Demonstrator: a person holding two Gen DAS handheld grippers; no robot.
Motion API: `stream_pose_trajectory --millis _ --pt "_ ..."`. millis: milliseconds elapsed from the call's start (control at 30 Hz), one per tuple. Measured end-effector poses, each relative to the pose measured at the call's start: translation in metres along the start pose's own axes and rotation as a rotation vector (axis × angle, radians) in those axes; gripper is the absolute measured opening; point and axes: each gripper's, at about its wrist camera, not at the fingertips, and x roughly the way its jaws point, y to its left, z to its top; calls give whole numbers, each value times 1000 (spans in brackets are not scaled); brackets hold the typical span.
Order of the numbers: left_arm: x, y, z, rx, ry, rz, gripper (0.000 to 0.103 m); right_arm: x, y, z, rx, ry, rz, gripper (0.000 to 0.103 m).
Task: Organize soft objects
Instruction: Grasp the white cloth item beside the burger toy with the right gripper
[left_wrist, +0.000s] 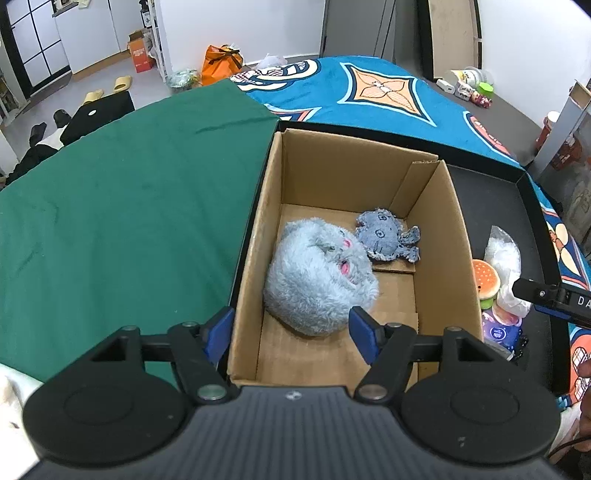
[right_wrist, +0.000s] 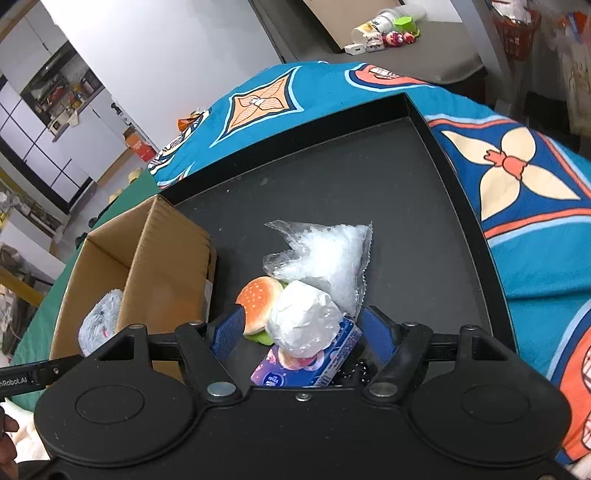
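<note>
A cardboard box (left_wrist: 436, 221) holds a fluffy grey-blue plush (left_wrist: 317, 277) and a small denim plush (left_wrist: 388, 240). My left gripper (left_wrist: 291, 332) is open and empty above the box's near end, just short of the fluffy plush. On the black tray (right_wrist: 388, 177) lie a burger toy (right_wrist: 258, 302), a white wrapped bundle (right_wrist: 306, 317), a clear plastic bag (right_wrist: 325, 251) and a purple tissue pack (right_wrist: 306, 365). My right gripper (right_wrist: 303, 332) is open around this pile, holding nothing. The box (right_wrist: 166, 266) and the fluffy plush (right_wrist: 99, 321) show at the left of the right wrist view.
A green cloth (left_wrist: 129, 203) and a blue patterned cloth (left_wrist: 369, 92) cover the table. The pile (left_wrist: 498, 284) shows right of the box in the left wrist view, with the other gripper's edge (left_wrist: 554, 299) beside it. Small toys and cups (right_wrist: 384, 29) stand on a far grey table.
</note>
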Motion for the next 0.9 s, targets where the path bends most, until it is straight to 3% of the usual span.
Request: stream_pose_trajectory --millis 467,567,600,900 --pt "1 -8 2 16 9 31 67 3 -1 1 -41 -35 22 69" --pt "1 -8 2 18 14 31 67 9 -2 -2 -44 -9 20 48" --pt "1 -8 2 17 16 30 67 9 -2 -2 -50 -7 12 36" --pt "-3 0 -1 -1 8 23 67 -8 -3 -1 -63 -33 -16 36"
